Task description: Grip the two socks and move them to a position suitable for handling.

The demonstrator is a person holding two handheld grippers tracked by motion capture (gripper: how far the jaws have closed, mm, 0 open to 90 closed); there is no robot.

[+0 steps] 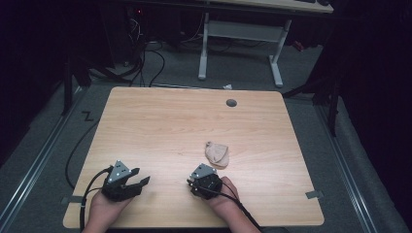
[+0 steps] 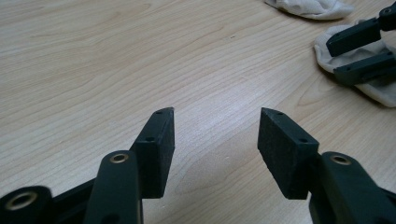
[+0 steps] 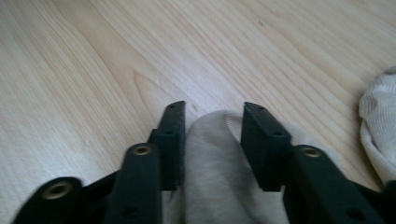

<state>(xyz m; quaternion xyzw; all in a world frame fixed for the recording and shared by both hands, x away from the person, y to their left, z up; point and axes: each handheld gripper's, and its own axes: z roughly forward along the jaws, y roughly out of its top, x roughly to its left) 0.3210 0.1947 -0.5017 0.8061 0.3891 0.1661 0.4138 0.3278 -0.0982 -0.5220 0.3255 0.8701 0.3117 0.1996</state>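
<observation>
My right gripper straddles a beige sock on the table, jaws apart, not pinching; second sock just beyond. Left gripper wide, empty, waiting nearby.

We look down on a pale wood-grain surface with rounded corners and a round cable hole near its far edge. Grey carpet floor lies around it. Beyond stands a second desk on white legs, black cables trailing beside them. The edges of the room are dark.
</observation>
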